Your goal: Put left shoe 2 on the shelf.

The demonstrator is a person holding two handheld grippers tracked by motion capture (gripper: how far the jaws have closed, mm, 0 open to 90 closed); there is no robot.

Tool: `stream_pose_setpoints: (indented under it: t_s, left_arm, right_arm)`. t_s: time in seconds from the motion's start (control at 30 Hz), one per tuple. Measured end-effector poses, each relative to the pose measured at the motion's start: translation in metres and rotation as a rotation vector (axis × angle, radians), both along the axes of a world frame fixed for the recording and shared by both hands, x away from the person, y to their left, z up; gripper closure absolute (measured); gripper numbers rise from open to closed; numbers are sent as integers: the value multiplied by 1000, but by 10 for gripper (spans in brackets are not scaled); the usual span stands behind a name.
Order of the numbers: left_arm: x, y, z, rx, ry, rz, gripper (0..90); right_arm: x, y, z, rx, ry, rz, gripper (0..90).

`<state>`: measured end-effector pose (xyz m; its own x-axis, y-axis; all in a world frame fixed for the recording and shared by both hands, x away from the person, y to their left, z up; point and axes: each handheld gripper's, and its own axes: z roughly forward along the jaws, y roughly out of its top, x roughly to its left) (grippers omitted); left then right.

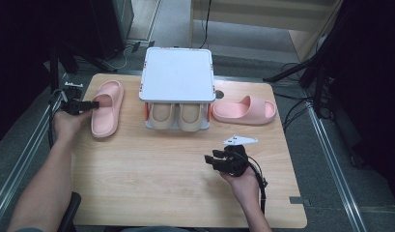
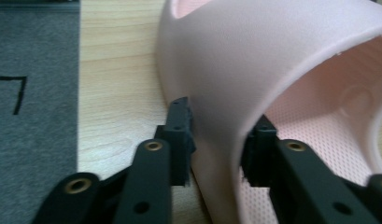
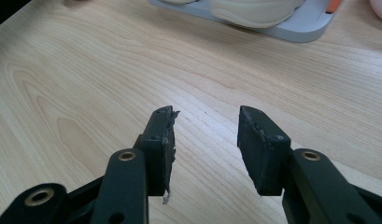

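A pink slipper [image 1: 107, 108] lies at the table's left side, toe toward me. My left gripper [image 1: 91, 104] comes at it from the left and is shut on the side of its strap [image 2: 272, 60]: one pad presses the outside, the other sits inside the slipper. A second pink slipper [image 1: 243, 110] lies on its side to the right of a shoe rack. My right gripper [image 1: 212, 160] hovers over bare wood near the front right, open, with nothing between its fingers [image 3: 205, 135].
A white two-level shoe rack [image 1: 177, 75] stands at the back middle, with a pair of beige slippers [image 1: 176, 116] on its lower shelf [image 3: 300, 28]. The wooden table [image 1: 151, 188] has bare surface in front. Grey floor [image 2: 34, 93] borders its left edge.
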<state>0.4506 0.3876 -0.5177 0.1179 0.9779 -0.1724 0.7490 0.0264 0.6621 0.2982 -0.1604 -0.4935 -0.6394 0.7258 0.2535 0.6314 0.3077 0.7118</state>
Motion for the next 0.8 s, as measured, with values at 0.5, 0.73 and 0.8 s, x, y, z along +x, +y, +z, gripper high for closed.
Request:
stream_pose_setpoints:
  t_s: [0.5, 0.73, 0.8]
  left_arm:
    - [-3, 2, 7, -44, 52, -3, 818]
    - [-11, 2, 13, -56, 67, -9, 823]
    - [-15, 2, 15, -62, 65, -3, 824]
  right_arm:
    - [3, 3, 0, -1, -2, 15, 569]
    - [5, 8, 0, 1, -2, 35, 570]
    - [6, 10, 1, 3, 0, 42, 569]
